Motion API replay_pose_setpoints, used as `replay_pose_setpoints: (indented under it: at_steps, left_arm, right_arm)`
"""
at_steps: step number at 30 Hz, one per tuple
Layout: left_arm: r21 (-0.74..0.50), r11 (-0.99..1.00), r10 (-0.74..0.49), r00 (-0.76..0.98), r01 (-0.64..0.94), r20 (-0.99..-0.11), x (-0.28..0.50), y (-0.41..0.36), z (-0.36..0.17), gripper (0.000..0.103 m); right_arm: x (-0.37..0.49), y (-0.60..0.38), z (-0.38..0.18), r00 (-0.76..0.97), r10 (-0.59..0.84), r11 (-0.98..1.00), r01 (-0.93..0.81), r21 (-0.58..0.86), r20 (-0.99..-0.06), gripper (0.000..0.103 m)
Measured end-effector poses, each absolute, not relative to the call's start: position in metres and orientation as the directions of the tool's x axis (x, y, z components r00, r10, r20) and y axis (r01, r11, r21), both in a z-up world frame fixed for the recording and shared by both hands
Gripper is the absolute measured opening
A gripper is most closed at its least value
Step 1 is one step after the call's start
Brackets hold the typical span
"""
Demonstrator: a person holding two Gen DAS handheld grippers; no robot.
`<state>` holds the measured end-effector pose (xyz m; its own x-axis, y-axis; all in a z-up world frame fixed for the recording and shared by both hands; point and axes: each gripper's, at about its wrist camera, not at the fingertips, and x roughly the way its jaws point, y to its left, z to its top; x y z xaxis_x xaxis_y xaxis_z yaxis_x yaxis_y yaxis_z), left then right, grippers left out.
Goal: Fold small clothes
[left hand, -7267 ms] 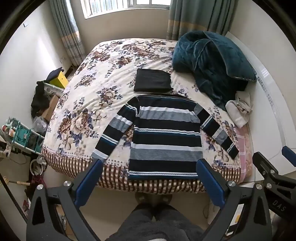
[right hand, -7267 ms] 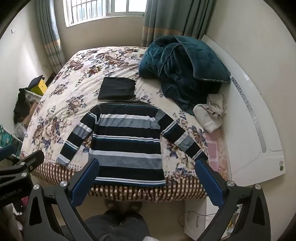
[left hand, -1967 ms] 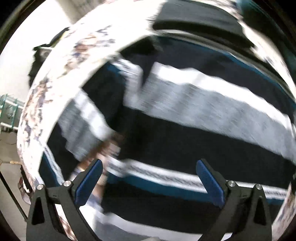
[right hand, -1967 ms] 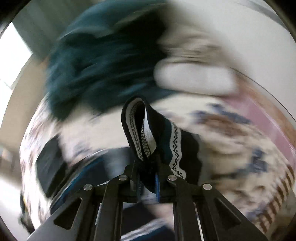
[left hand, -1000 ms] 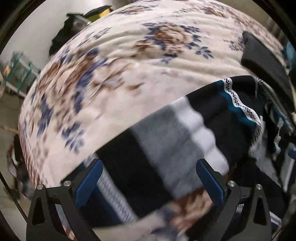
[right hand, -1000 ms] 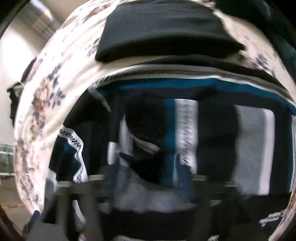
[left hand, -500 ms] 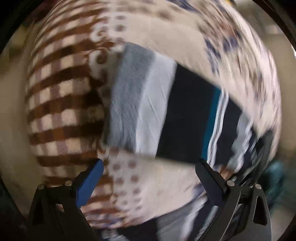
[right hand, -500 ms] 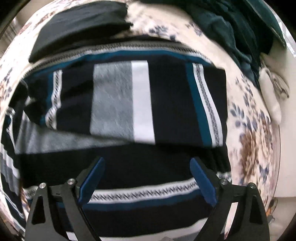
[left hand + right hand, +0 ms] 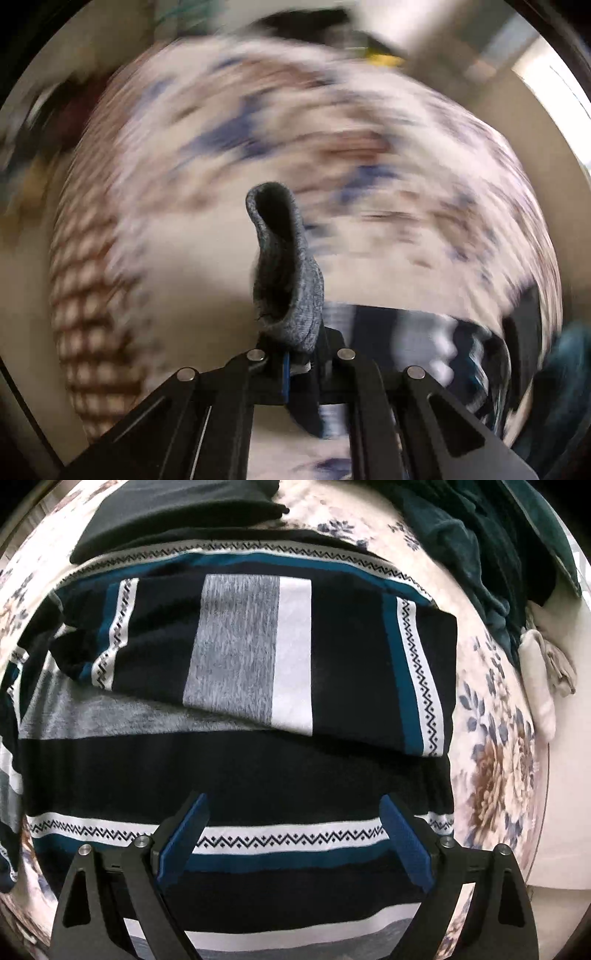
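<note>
A striped sweater [image 9: 236, 760] in navy, grey, white and teal lies on the floral bed. Its right sleeve [image 9: 258, 653] is folded flat across the chest. My right gripper [image 9: 293, 843] is open and empty, hovering low over the sweater's body. My left gripper [image 9: 295, 354] is shut on the grey cuff of the left sleeve [image 9: 286, 266], which stands up from the jaws. Blurred sweater stripes [image 9: 424, 343] trail to the right below it. The left wrist view is heavily motion-blurred.
A folded black garment [image 9: 177, 509] lies just beyond the sweater's collar. A teal blanket [image 9: 491, 542] is heaped at the upper right, with a cream cloth [image 9: 546, 679] beside it. The floral bedspread [image 9: 495, 775] shows to the right, and its checked edge [image 9: 85, 295] at the left.
My left gripper has closed on the left sleeve's cuff and lifted it off the bed. My right gripper stays open over the sweater, slightly closer to it.
</note>
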<state>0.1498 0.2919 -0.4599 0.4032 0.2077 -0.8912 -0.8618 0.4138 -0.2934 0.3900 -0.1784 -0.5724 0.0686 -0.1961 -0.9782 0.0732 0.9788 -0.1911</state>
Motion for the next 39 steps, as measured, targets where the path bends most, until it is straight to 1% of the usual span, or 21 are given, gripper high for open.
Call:
replay_pose_setpoints:
  at_steps: [2, 4, 6, 9, 13, 14, 16, 18, 19, 20, 22, 23, 26, 28, 29, 30, 35, 36, 37, 38, 39]
  left_arm:
    - [-0.291, 0.544, 0.200, 0.459, -0.787, -0.866, 0.187, 0.271, -0.440, 0.006]
    - [-0.315, 0.648, 0.149, 0.521, -0.693, -0.840, 0.228, 0.237, -0.424, 0.006]
    - [-0.360, 0.726, 0.058, 0.575, -0.585, -0.816, 0.269, 0.190, -0.416, 0.006]
    - [-0.442, 0.777, -0.092, 0.613, -0.449, -0.785, 0.317, 0.123, -0.415, 0.006]
    - [-0.488, 0.833, -0.264, 0.587, -0.261, -0.765, 0.374, 0.017, -0.420, 0.007]
    - [-0.489, 0.844, -0.300, 0.559, -0.223, -0.773, 0.386, -0.006, -0.424, 0.010]
    - [-0.473, 0.863, -0.345, 0.475, -0.177, -0.809, 0.402, -0.042, -0.436, 0.010]
    - [-0.449, 0.884, -0.361, 0.414, -0.134, -0.835, 0.412, -0.057, -0.441, 0.024]
    - [-0.442, 0.889, -0.362, 0.409, -0.119, -0.838, 0.413, -0.058, -0.439, 0.045]
    - [-0.428, 0.897, -0.348, 0.422, -0.108, -0.837, 0.409, -0.050, -0.433, 0.069]
    - [-0.391, 0.913, -0.299, 0.466, -0.114, -0.833, 0.395, -0.028, -0.414, 0.090]
    - [-0.360, 0.924, -0.255, 0.495, -0.127, -0.830, 0.390, -0.011, -0.406, 0.093]
    - [-0.247, 0.950, -0.112, 0.529, -0.192, -0.841, 0.367, 0.034, -0.396, 0.093]
    - [-0.136, 0.955, 0.019, 0.510, -0.263, -0.860, 0.353, 0.069, -0.397, 0.093]
    - [-0.043, 0.950, 0.118, 0.482, -0.311, -0.868, 0.346, 0.087, -0.401, 0.093]
    - [0.013, 0.941, 0.176, 0.455, -0.339, -0.873, 0.343, 0.101, -0.406, 0.093]
    - [0.062, 0.903, 0.235, 0.369, -0.425, -0.899, 0.333, 0.137, -0.438, 0.093]
    - [0.069, 0.897, 0.242, 0.355, -0.436, -0.903, 0.332, 0.141, -0.444, 0.093]
    - [0.075, 0.894, 0.246, 0.346, -0.442, -0.905, 0.332, 0.143, -0.449, 0.093]
    - [0.073, 0.892, 0.244, 0.338, -0.447, -0.909, 0.335, 0.142, -0.452, 0.094]
    - [0.066, 0.891, 0.236, 0.333, -0.450, -0.913, 0.335, 0.142, -0.456, 0.093]
  right_arm:
    - [0.391, -0.184, -0.572, 0.073, -0.184, 0.981, 0.073, -0.178, -0.980, 0.095]
    - [0.390, -0.193, -0.571, 0.068, -0.167, 0.982, 0.095, -0.160, -0.984, 0.095]
    - [0.387, -0.208, -0.573, 0.058, -0.152, 0.981, 0.129, -0.143, -0.987, 0.095]
    - [0.378, -0.236, -0.579, 0.037, -0.128, 0.976, 0.181, -0.119, -0.991, 0.095]
    - [0.365, -0.274, -0.591, -0.001, -0.129, 0.968, 0.217, -0.126, -0.992, 0.095]
    - [0.362, -0.284, -0.593, -0.007, -0.137, 0.965, 0.223, -0.135, -0.991, 0.095]
    - [0.358, -0.304, -0.595, -0.019, -0.139, 0.961, 0.240, -0.140, -0.990, 0.095]
    - [0.358, -0.326, -0.595, -0.025, -0.112, 0.955, 0.272, -0.115, -0.993, 0.095]
    - [0.359, -0.334, -0.594, -0.020, -0.090, 0.954, 0.286, -0.092, -0.996, 0.095]
    - [0.360, -0.343, -0.592, -0.012, -0.055, 0.950, 0.307, -0.056, -0.998, 0.095]
    - [0.368, -0.357, -0.587, -0.003, 0.028, 0.942, 0.335, 0.025, -1.000, 0.095]
    - [0.375, -0.361, -0.583, 0.009, 0.085, 0.937, 0.340, 0.083, -0.996, 0.095]
    - [0.397, -0.362, -0.572, 0.091, 0.222, 0.912, 0.334, 0.240, -0.971, 0.095]
    - [0.420, -0.357, -0.569, 0.144, 0.293, 0.890, 0.320, 0.325, -0.945, 0.095]
    - [0.431, -0.352, -0.571, 0.155, 0.322, 0.879, 0.316, 0.356, -0.934, 0.095]
    - [0.445, -0.346, -0.574, 0.166, 0.354, 0.866, 0.314, 0.390, -0.920, 0.095]
    - [0.507, -0.311, -0.612, 0.123, 0.427, 0.834, 0.330, 0.443, -0.896, 0.094]
    - [0.515, -0.305, -0.620, 0.108, 0.436, 0.829, 0.339, 0.445, -0.893, 0.089]
    - [0.520, -0.299, -0.628, 0.094, 0.440, 0.827, 0.345, 0.444, -0.893, 0.078]
    - [0.522, -0.296, -0.632, 0.085, 0.431, 0.835, 0.340, 0.433, -0.898, 0.035]
    - [0.522, -0.293, -0.634, 0.065, 0.381, 0.862, 0.335, 0.380, -0.922, 0.006]
